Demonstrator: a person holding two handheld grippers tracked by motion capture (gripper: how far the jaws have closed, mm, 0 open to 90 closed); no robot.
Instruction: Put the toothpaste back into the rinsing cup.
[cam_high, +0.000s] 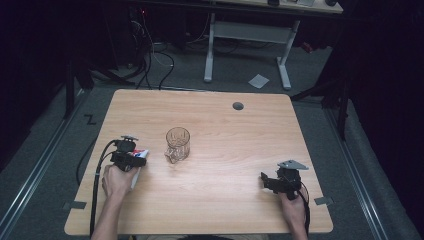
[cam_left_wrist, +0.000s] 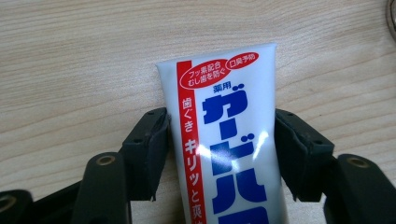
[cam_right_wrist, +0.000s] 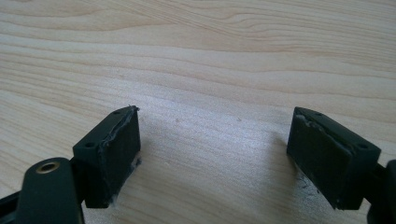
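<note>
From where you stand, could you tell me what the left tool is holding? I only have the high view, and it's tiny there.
Observer: A white toothpaste tube with blue and red Japanese print; the left tool has a jaw pressed on each side of it.
Operator: Thank you. Is the right tool holding anything?
Observer: No, the right tool has its jaws wide apart over bare table.
Operator: Which end of the tube points away from the left tool?
Observer: The flat crimped end does; its cap end is out of sight.
</note>
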